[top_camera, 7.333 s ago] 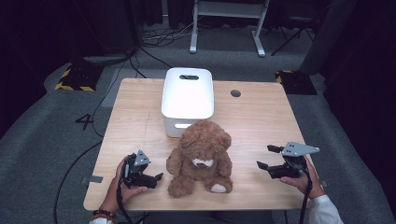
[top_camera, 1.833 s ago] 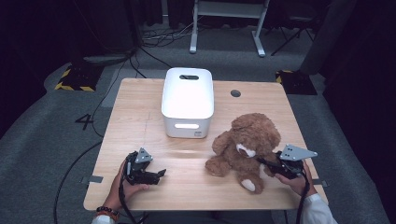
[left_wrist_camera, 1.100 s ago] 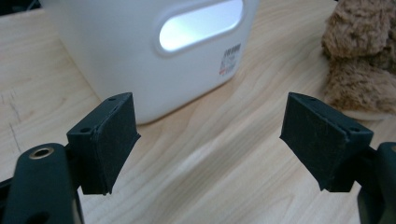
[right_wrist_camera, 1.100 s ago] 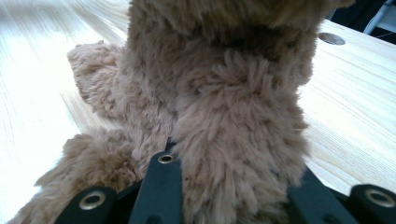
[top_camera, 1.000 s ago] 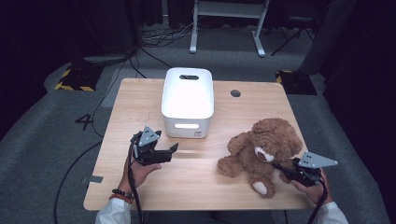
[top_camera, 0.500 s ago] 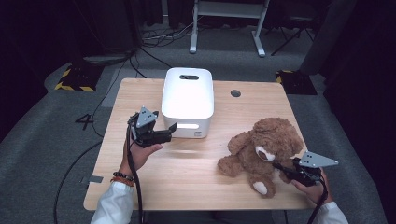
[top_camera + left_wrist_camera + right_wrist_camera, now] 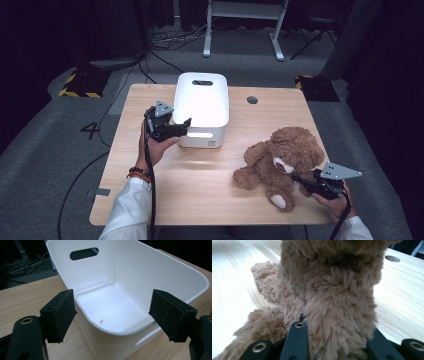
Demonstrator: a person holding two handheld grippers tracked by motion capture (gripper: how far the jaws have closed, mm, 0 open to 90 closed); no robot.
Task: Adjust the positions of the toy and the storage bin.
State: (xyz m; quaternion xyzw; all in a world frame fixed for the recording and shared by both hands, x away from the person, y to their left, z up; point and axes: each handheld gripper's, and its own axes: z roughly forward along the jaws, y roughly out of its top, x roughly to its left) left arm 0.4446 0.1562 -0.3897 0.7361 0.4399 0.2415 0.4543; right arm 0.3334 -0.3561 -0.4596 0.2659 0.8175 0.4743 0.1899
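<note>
The wooden bench (image 7: 200,185) carries a white plastic bin (image 7: 202,107) standing upright near the middle of its far edge, open side up, with a slot handle cut in each end wall; the left gripper view looks down into its bare white inside. A brown teddy bear (image 7: 280,162) sits toward the near right corner of the bench, well apart from the bin, its pale muzzle and one pale foot sole facing the near edge. The left gripper (image 7: 181,127) is held above the bench just beside the bin's near left corner, and its fingers (image 7: 60,315) are spread wide, one on either side of the bin's rim without touching it, as far as the left gripper view shows. The right gripper (image 7: 300,181) lies low at the near right edge, against the bear's side, and its fingers (image 7: 298,340) are pinching a thick fold of the bear's fur, which bulges up between them in the right gripper view. A small round hole (image 7: 252,100) sits in the bench near the far right corner.
</note>
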